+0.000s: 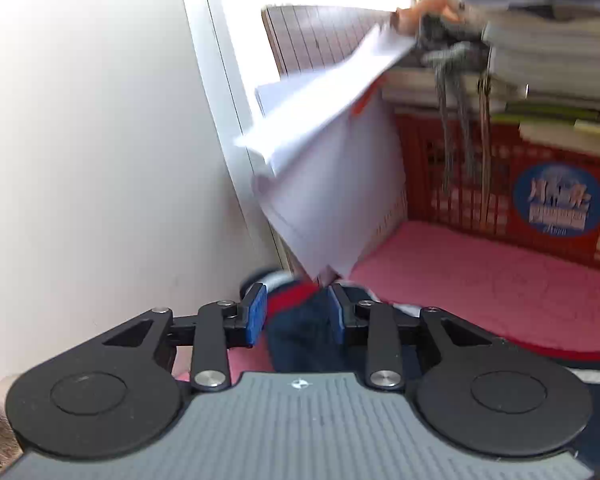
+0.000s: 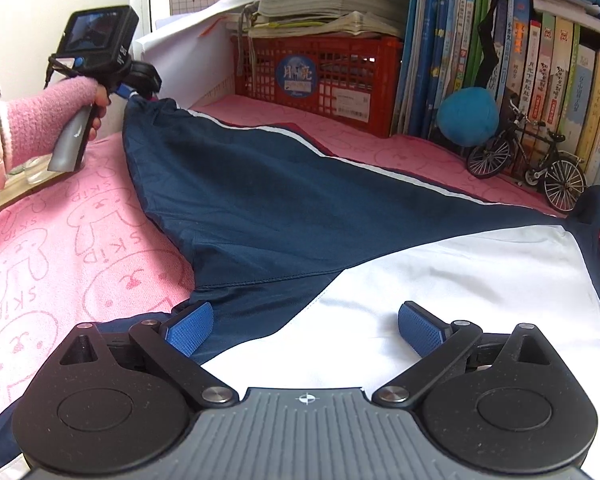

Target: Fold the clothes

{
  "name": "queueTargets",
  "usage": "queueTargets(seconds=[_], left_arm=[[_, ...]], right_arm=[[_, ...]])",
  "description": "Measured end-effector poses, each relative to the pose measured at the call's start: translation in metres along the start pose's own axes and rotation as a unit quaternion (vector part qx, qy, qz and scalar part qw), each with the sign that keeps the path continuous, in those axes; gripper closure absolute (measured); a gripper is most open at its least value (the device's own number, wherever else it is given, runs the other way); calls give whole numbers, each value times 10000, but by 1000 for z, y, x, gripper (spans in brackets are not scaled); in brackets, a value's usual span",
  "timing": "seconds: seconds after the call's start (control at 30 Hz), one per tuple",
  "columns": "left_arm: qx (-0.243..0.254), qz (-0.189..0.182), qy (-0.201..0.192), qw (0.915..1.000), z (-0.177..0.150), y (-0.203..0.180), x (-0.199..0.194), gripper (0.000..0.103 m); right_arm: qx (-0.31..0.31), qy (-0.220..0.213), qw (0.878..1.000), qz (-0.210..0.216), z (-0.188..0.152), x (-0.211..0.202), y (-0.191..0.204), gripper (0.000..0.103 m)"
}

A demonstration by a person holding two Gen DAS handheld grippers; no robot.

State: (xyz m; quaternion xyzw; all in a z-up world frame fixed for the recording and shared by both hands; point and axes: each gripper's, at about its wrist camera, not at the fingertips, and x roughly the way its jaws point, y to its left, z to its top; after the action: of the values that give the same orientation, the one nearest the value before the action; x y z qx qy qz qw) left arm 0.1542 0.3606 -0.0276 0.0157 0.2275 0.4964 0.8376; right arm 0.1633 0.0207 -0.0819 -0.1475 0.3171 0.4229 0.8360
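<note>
A navy, white and red jacket (image 2: 284,216) lies on a pink towel (image 2: 52,232). My left gripper (image 1: 297,314) is shut on the jacket's sleeve cuff (image 1: 300,320) and holds it lifted above the towel. It also shows in the right wrist view (image 2: 134,92) at the far left, with the sleeve stretched up to it. My right gripper (image 2: 304,330) is open, low over the jacket's white panel (image 2: 440,280), with nothing between its blue pads (image 2: 190,328).
A red plastic crate (image 2: 320,76) with stacked papers on top stands at the back. Books (image 2: 540,60), a blue ball (image 2: 468,116) and a model bicycle (image 2: 528,160) line the right. White paper sheets (image 1: 324,152) lean by the wall at the left.
</note>
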Motion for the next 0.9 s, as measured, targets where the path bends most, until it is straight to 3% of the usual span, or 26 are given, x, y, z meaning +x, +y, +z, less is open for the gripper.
queueTargets(seconds=[0.07,0.13,0.2,0.3,0.37,0.4,0.5,0.6,0.7,0.8,0.83,0.87,0.9], left_arm=[[250,-511,-355,9977,4,-5,-27,57],[548,-1292,-468,9890,3,-16,-55,56],[815,-2111,-447,9730,1,-31,-82,56],[946,-3150,-21,9444,-10,-64,-108,56],[986,-3691,274,9237,-24,-82,-121,56],[1010,-3823,374,9177,-29,-89,-125,56],[1072,-3484,433,9302,-36,-92,-118,56],[1132,-3140,492,9414,-43,-95,-111,54],[1191,-2792,550,9512,-50,-97,-104,53],[1248,-2440,607,9598,-57,-100,-98,53],[1267,-2322,626,9624,-60,-101,-95,53],[1285,-2203,645,9648,-62,-102,-93,53],[1304,-2085,664,9670,-65,-103,-91,54]], right_arm=[[-9,13,10000,9,0,1,1,0],[-12,23,10000,9,1,1,1,0],[-9,42,10000,-24,2,0,2,0],[81,30,9995,-301,1,-12,2,3],[200,-87,9989,-406,-3,-31,-7,3],[245,-137,9984,-483,-6,-44,-16,3],[413,-130,9939,-1013,-23,-82,-52,3],[977,136,9791,-1780,-55,-119,-108,3],[2095,368,9508,-2255,-100,-157,-176,3],[2790,599,9020,-3241,-146,-194,-231,7],[2939,674,8798,-3675,-164,-208,-250,7],[2966,766,8478,-4329,-185,-223,-266,6],[3042,879,8156,-4843,-199,-238,-274,12]])
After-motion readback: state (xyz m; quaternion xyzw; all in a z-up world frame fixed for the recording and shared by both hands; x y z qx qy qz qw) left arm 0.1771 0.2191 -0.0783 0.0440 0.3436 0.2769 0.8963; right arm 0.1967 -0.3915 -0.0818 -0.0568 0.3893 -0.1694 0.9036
